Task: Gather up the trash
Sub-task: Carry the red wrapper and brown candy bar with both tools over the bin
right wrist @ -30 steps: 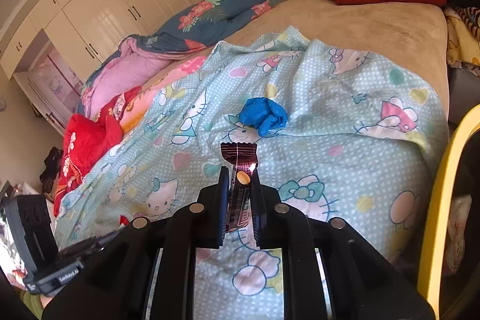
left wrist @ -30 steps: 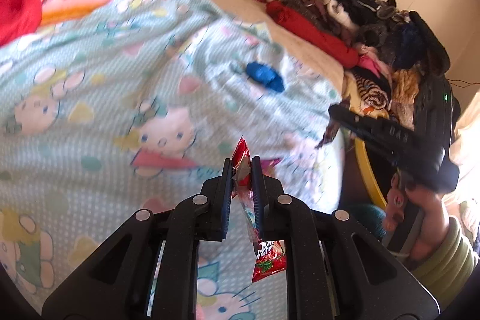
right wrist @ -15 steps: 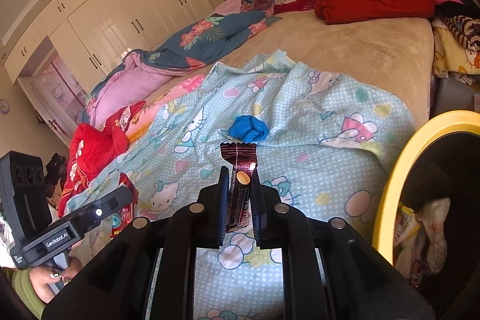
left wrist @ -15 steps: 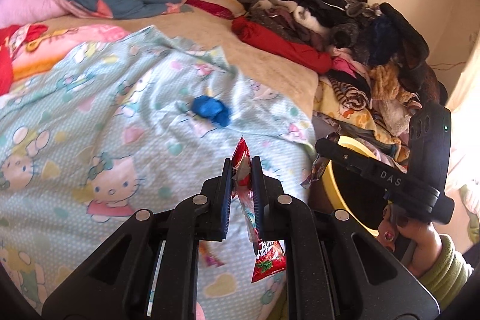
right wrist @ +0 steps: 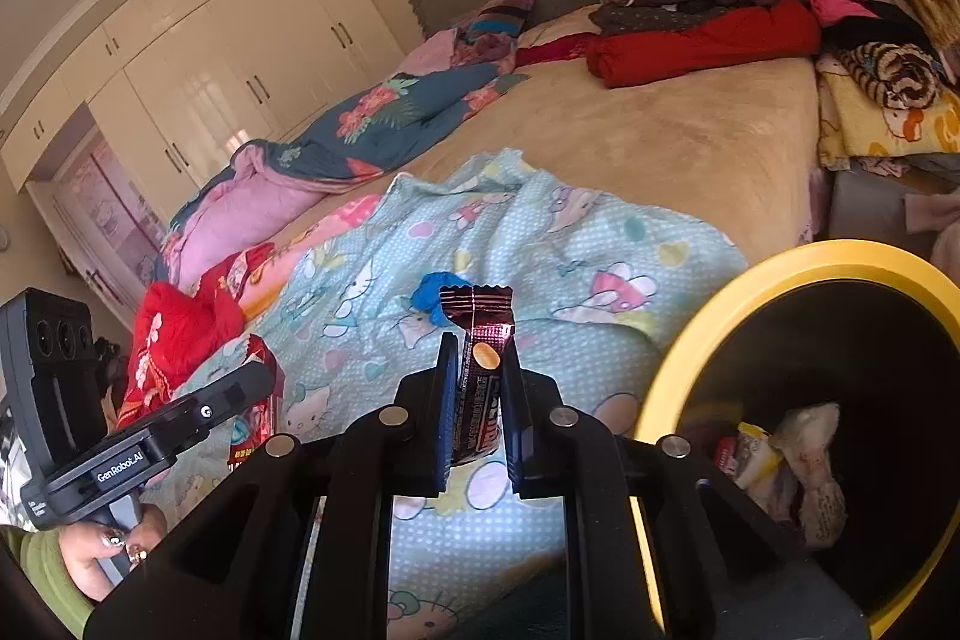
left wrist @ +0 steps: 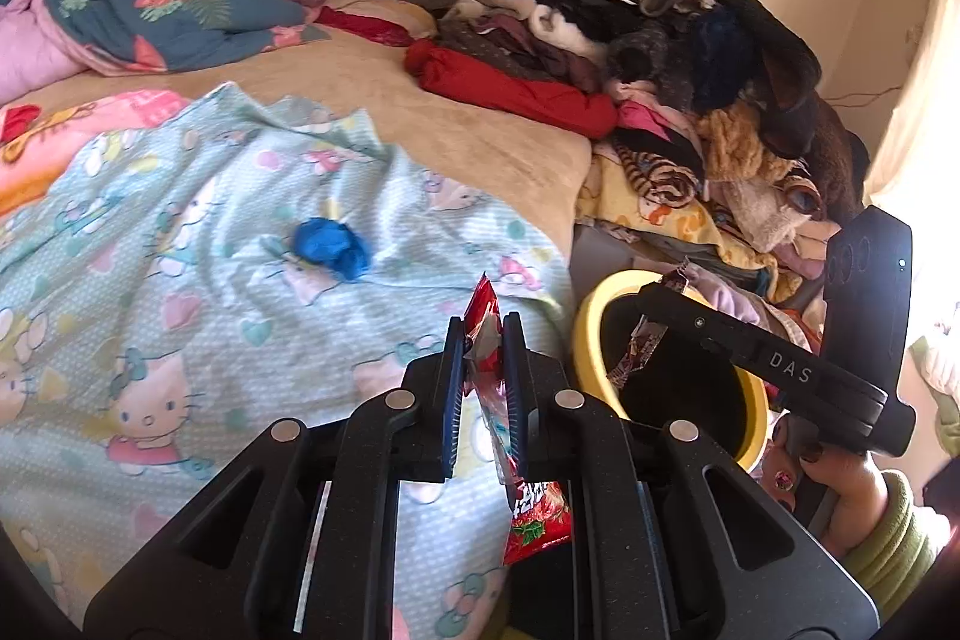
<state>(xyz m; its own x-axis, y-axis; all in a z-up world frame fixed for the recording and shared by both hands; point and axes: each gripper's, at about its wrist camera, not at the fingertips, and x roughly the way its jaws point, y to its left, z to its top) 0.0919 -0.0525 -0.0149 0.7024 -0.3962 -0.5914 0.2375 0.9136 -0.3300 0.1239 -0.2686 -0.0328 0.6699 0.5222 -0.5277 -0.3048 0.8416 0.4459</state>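
Two wrappers are in hand and neither is in the bin yet. The left claw is clamped on a red snack wrapper, which hangs down between its jaws above the near edge of the bed. The right claw is pinched shut on a dark brown candy wrapper, held upright with its crimped end sticking up; in the left wrist view that wrapper dangles over the mouth of the yellow-rimmed bin, which stands on the floor just off the bed's near right corner.

Some rubbish already lies inside the bin (crumpled pale paper and a few small packets show in the right wrist view), so part of the collecting looks done. What remains, as far as can be seen: both held wrappers must be dropped in, the brown one seemingly first since it is nearest the opening, and a crumpled blue piece sits on the cartoon-print blanket toward the middle of the bed, well apart from either claw. Whether other litter hides among the clothes piled along the bed's right edge cannot be told.
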